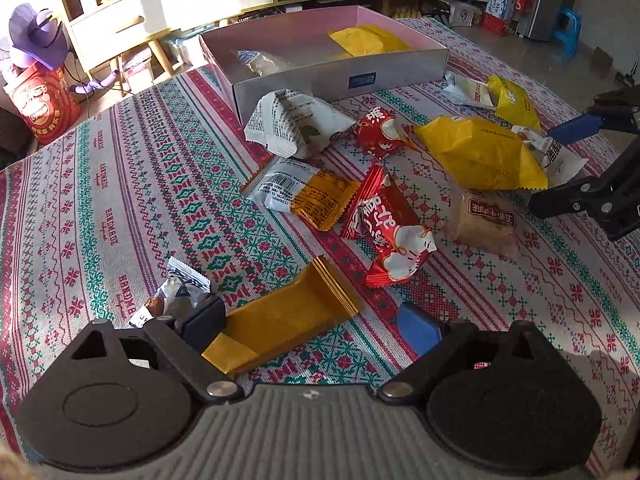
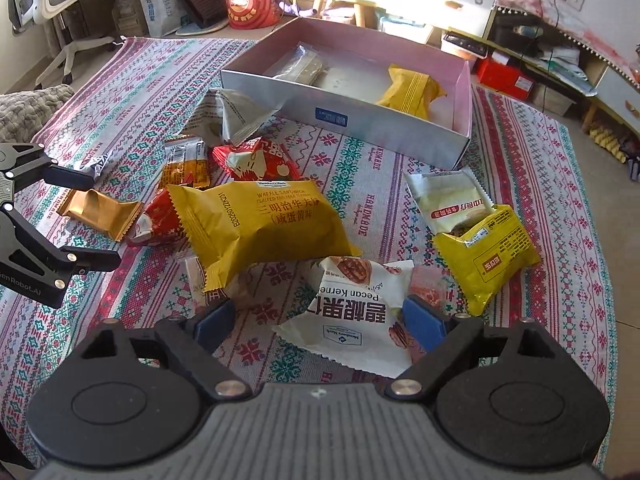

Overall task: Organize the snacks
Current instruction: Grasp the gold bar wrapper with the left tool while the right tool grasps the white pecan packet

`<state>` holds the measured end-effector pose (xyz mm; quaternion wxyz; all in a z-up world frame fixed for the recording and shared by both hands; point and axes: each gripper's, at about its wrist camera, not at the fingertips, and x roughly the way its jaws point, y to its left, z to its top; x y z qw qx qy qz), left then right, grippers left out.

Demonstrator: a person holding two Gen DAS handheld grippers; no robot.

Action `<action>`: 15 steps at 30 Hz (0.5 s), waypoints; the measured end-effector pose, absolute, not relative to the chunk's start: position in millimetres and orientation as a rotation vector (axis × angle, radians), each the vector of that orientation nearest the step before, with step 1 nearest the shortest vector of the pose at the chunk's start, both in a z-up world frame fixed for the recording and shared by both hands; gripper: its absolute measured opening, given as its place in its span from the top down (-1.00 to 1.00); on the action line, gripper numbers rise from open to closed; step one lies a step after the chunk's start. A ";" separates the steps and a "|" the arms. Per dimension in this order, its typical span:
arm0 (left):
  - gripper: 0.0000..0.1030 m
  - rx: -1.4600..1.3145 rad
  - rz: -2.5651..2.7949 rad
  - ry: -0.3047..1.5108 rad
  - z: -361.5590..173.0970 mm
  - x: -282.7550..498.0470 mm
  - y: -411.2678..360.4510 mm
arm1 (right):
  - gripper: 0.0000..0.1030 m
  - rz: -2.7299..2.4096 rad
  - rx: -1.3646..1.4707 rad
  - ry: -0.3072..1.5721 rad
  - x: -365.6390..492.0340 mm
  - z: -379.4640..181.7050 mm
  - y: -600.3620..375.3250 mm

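Snack packets lie scattered on a patterned tablecloth in front of an open pink-lined box (image 1: 340,76), which also shows in the right wrist view (image 2: 352,120). The box holds a yellow packet (image 2: 412,88) and a clear-wrapped snack (image 2: 300,66). My left gripper (image 1: 312,326) is open, its jaws either side of a gold-orange packet (image 1: 280,316). My right gripper (image 2: 320,320) is open around a white pecan packet (image 2: 352,312); it also shows in the left wrist view (image 1: 560,168). A large yellow waffle packet (image 2: 260,224) lies in the middle.
Red packets (image 1: 390,232), a white crumpled packet (image 1: 292,124), a small blue-white packet (image 1: 176,292) and another yellow packet (image 2: 488,252) lie around. Cabinets, a red drum (image 1: 40,104) and an office chair (image 2: 52,8) stand beyond the table.
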<state>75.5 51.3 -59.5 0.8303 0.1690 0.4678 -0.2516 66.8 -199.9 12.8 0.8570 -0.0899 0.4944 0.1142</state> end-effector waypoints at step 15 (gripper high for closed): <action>-0.34 0.345 -0.424 1.035 -51.6 54.8 47.2 | -0.46 0.234 -0.135 1.033 73.1 9.7 -204.2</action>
